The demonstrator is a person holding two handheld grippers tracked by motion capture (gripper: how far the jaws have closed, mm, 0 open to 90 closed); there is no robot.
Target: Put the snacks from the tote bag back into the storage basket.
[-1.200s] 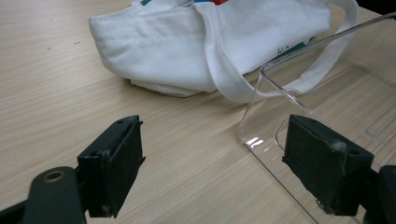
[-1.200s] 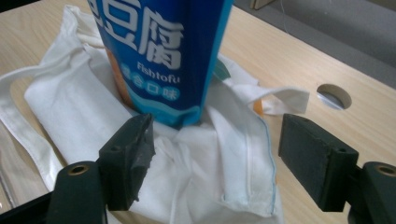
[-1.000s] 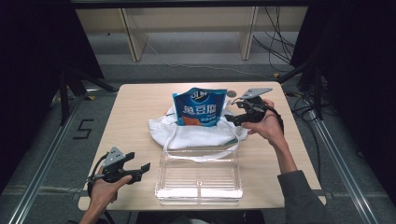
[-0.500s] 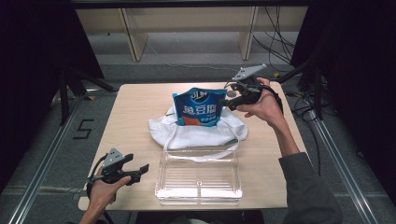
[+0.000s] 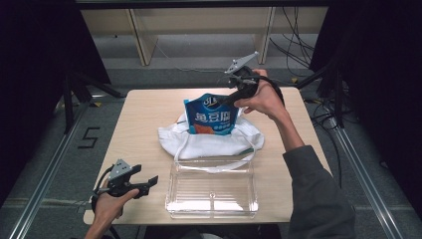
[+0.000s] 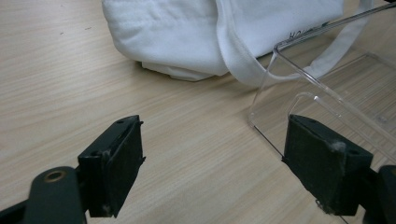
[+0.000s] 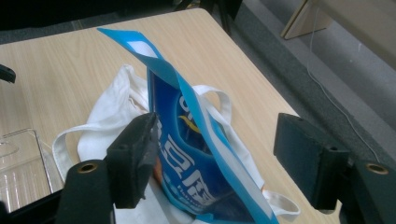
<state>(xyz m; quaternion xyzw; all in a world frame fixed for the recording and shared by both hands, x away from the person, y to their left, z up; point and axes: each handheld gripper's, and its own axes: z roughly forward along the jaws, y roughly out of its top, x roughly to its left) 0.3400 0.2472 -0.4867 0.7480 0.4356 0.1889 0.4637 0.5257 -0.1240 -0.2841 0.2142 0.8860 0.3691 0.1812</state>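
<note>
Up close, right tongs [image 7: 215,154] apart, lately narrowing around blue pouch [image 7: 196,154]; left tongs [image 6: 212,163] apart, empty.

A clear plastic tray [image 5: 211,191] lies on the near part of the wooden table [image 5: 144,114], its far rim touched by a white strap. A floor mark shaped like a five [image 5: 89,138] sits left of the table. Beyond it stand pale wooden shelf legs [image 5: 142,42], and dark cables [image 5: 298,47] trail at the right.
</note>
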